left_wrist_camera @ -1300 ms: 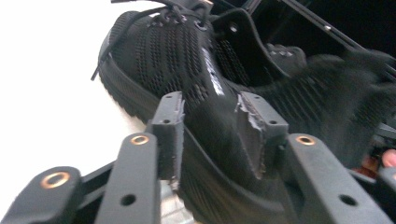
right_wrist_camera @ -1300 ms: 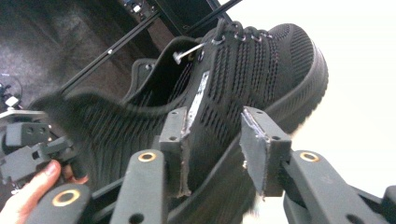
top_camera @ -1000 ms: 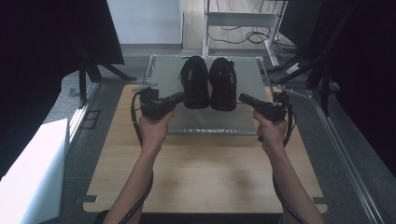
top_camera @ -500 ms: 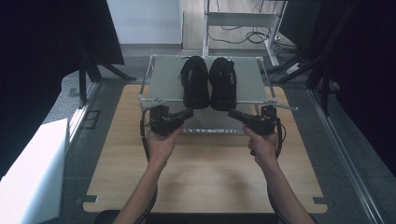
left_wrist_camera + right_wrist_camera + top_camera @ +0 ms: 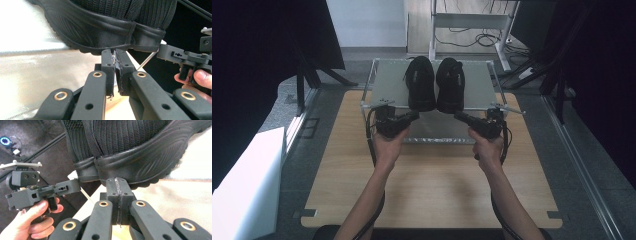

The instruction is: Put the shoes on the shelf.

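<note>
Two black shoes [image 5: 435, 84] sit side by side on the grey shelf [image 5: 387, 82], heels toward the person, toes pointing away. No writing can be read. The left gripper [image 5: 414, 115] and right gripper [image 5: 458, 116] are both pressed together, empty, near the heels.

Since the earlier pictures I have drawn my left gripper [image 5: 414, 116] and right gripper [image 5: 458, 116] back toward me and lowered them, from the near edge of the grey shelf [image 5: 388, 85] to just below it. Both sets of jaws finished closing, empty, tips now under the heels of the black shoes [image 5: 421, 82].
</note>
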A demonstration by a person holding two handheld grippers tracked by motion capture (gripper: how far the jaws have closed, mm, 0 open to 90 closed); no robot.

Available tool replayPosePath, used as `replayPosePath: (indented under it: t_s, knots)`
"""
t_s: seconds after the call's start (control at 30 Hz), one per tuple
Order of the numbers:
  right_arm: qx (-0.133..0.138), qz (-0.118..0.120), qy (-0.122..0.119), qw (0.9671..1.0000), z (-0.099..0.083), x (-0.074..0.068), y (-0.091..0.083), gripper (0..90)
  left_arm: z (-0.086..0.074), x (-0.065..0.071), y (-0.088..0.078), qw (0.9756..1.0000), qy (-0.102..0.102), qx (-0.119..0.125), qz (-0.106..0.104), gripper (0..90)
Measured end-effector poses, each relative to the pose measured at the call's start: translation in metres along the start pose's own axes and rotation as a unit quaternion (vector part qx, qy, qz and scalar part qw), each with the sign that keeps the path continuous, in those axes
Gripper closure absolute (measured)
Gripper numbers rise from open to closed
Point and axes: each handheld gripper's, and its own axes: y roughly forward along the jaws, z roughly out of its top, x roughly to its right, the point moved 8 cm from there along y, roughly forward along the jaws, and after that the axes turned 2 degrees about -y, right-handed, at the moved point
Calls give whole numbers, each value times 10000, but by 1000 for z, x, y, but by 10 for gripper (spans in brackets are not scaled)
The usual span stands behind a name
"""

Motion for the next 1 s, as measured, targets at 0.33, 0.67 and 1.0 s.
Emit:
replayPosePath:
  t_s: [0.33, 0.67, 1.0]
  knots:
    - [49, -232, 96, 9997, 7, 16, 15, 900, 8, -10, 18, 9995, -173, -93, 243, 850]
    - [54, -415, 219, 9989, 11, 29, 23, 900, 11, -10, 30, 9993, -289, -128, 221, 842]
    - [-94, -179, 52, 9998, 0, 25, 11, 725, 0, 6, 18, 9998, 133, -121, 90, 593]
